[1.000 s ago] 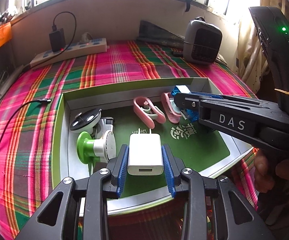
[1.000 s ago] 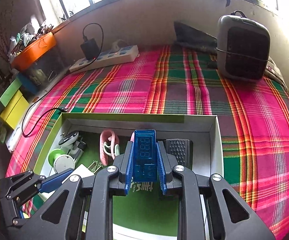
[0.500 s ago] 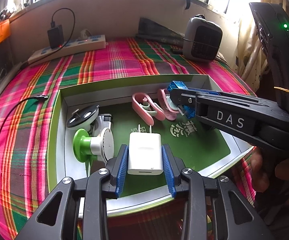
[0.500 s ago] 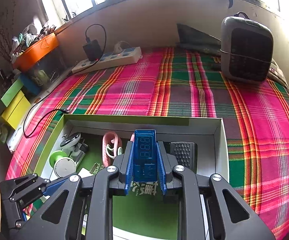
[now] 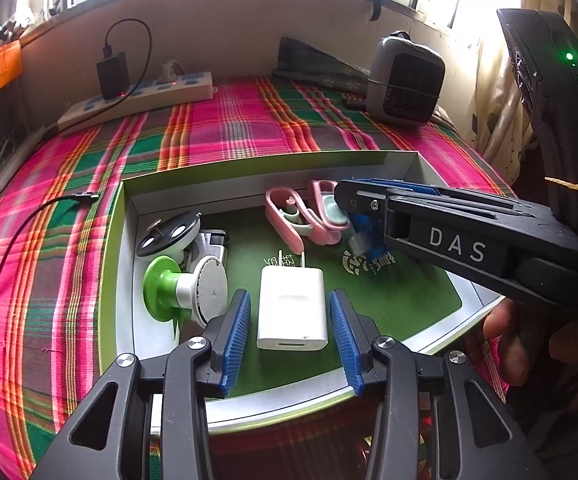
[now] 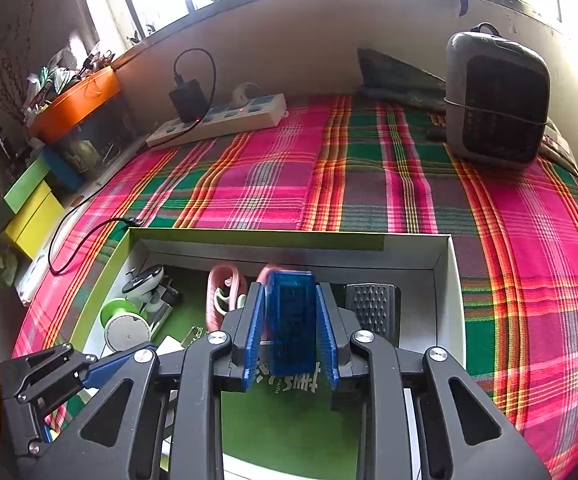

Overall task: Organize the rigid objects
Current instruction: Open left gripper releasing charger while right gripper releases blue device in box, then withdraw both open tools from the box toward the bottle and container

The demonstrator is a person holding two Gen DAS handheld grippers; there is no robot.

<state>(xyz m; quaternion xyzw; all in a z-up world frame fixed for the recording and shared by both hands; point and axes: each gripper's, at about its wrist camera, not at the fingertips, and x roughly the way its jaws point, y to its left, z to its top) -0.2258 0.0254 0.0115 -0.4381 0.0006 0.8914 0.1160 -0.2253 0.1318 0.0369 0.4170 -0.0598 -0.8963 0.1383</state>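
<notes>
A shallow box with a green floor point(image 5: 421, 304) lies on a plaid cloth. In the left wrist view my left gripper point(image 5: 292, 322) is open, its blue pads apart on either side of a white USB charger point(image 5: 291, 308) that rests on the box floor. My right gripper point(image 6: 291, 334) reaches in from the right point(image 5: 349, 196); its pads stand slightly apart around a blue translucent USB device point(image 6: 291, 320), which tilts between them over the box floor. Two pink clips point(image 5: 289, 220) lie near the far wall. A green and white spool point(image 5: 181, 292) lies at the left.
A black ribbed item point(image 6: 371, 308) lies in the box's far right corner. A grey heater point(image 6: 497, 100) stands at the back right, a power strip point(image 6: 225, 118) with a black adapter at the back left. A black cable point(image 5: 17, 228) trails left of the box.
My left gripper has opened and let go of the white charger, which now rests on the box floor. My right gripper's pads have parted and the blue device has tipped and dropped lower.
</notes>
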